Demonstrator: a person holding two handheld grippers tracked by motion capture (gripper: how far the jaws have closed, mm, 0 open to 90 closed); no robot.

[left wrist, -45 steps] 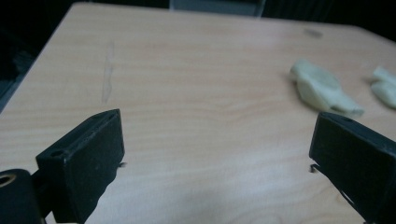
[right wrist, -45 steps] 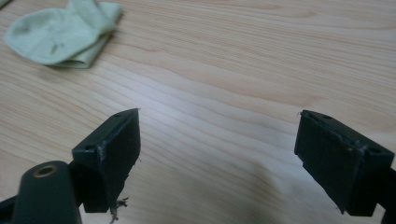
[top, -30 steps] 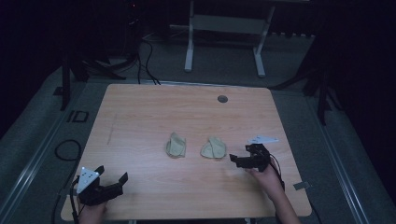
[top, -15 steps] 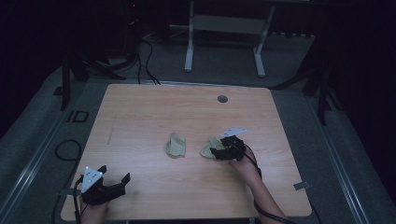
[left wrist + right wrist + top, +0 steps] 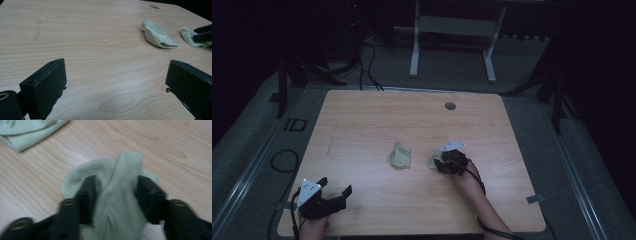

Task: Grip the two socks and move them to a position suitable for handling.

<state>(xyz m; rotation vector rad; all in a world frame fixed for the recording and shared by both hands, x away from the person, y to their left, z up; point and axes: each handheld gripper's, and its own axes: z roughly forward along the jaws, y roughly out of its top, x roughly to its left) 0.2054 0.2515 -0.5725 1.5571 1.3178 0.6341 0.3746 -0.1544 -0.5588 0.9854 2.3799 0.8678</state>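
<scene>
Left gripper [image 5: 343,194] rests at the near left corner, held low by the left hand [image 5: 312,222], jaws spread wide and pointing across toward the right, nothing between them. Right forearm [image 5: 484,210] reaches in from the bottom edge, angled up and leftward, with the right gripper [image 5: 443,163] tipped down at its end. Its jaws have just been closing, with bunched fabric between the pads [image 5: 86,192].

The only readable marking is the letters "ID" [image 5: 295,124], in dark strokes on the grey floor [image 5: 257,150] just beside the counter [image 5: 362,115], on the left hand-held gripper's [image 5: 337,196] side and well beyond it. Nothing else bears legible text.
</scene>
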